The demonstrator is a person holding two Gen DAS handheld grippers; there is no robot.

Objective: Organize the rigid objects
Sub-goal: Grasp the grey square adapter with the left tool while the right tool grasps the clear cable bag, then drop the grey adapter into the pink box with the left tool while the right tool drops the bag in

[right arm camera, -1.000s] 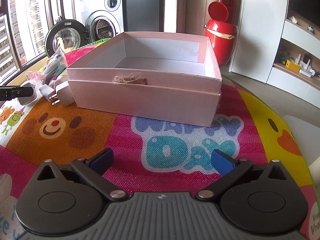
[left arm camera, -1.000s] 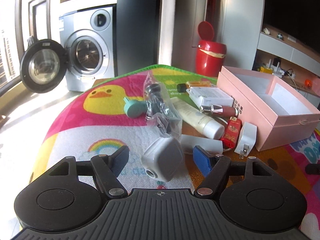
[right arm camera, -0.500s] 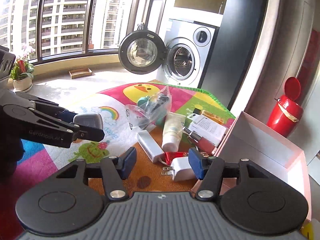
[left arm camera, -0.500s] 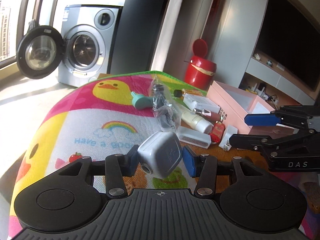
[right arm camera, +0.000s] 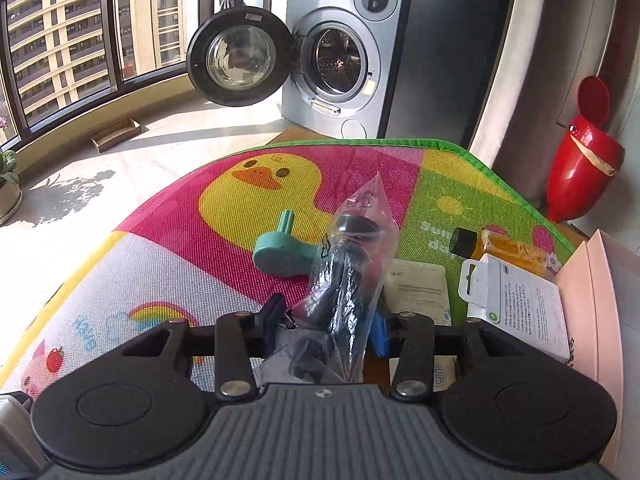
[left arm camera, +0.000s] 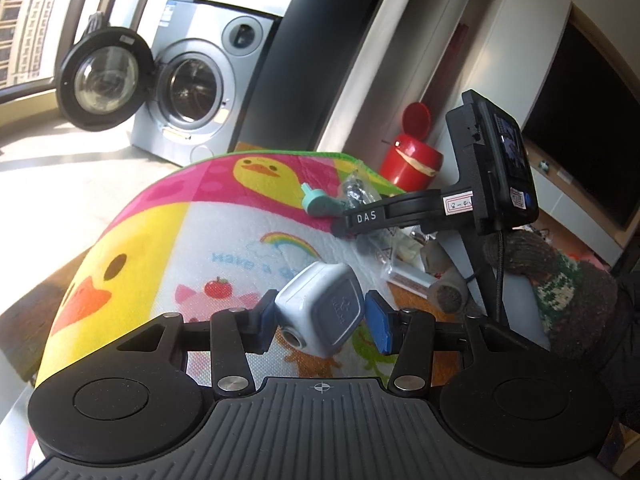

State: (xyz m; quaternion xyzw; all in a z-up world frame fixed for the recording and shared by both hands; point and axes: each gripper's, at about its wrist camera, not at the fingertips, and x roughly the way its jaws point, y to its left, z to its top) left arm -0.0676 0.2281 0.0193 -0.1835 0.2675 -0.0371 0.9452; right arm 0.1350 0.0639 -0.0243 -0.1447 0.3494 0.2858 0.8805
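Left gripper [left arm camera: 320,322] up front, blue pads pinching the grey charger block [left arm camera: 326,312], lifted clear above the cartoon play mat [left arm camera: 152,240] and tilted with its round port facing the camera. Right gripper [right arm camera: 328,328] in its own view, jaws closing around the clear plastic bag [right arm camera: 348,272] of dark parts, bag standing up between the pads; whether they press it yet, hard to say. Just past the bag, the teal knob-shaped piece [right arm camera: 280,254] lies on the yellow duck print. To the right, a pale tube [right arm camera: 418,284], a white boxed item [right arm camera: 516,304] and an orange bottle with a black cap [right arm camera: 500,250] sit close together beside the pink box [right arm camera: 600,280] at the right edge. From the left camera, the right tool's black arm crosses over the pile, a knit-sleeved hand [left arm camera: 560,280] behind it. Farther back, beyond the mat, a red bin [right arm camera: 580,164] with its lid up, and the washing machine [right arm camera: 344,52], door swung open, against the window light
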